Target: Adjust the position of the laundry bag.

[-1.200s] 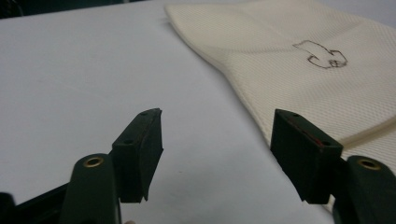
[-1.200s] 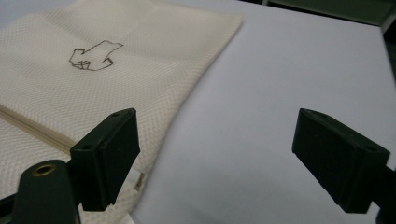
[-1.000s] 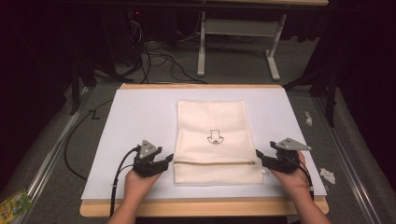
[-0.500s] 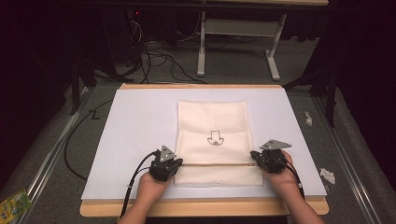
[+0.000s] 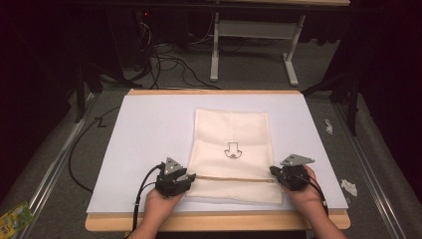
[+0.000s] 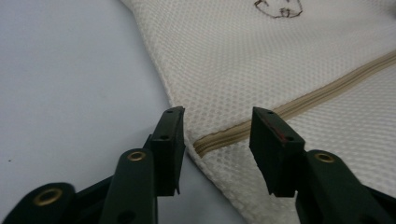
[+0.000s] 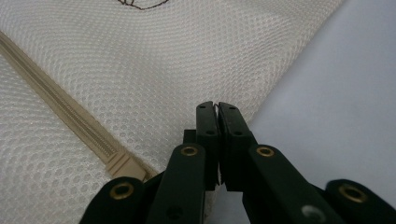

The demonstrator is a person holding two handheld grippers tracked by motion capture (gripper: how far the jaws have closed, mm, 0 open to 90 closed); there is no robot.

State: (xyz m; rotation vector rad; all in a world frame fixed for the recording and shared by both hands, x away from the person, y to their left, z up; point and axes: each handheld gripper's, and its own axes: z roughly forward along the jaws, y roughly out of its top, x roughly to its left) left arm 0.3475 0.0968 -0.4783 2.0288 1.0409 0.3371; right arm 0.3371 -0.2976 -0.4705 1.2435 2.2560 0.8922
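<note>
Bag [image 5: 232,155] lies flat mid-frame on the white sheet [image 5: 149,134] covering the bench [image 5: 214,220], zipper [image 5: 231,178] running across its lower part. Left claw [image 6: 215,135] is spread around the zipper's left end, probably lining up a grab. Right claw [image 7: 217,122] is pressed together at the bag's right edge; can't tell if it's pinching mesh, likely anchoring it.

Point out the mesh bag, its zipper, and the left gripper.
mesh bag [image 5: 233,130]: high view, upper panel.
zipper [image 6: 299,102]: left gripper view, tan strip mid-run.
left gripper [image 6: 217,140]: left gripper view, midway between open jaws.
</note>
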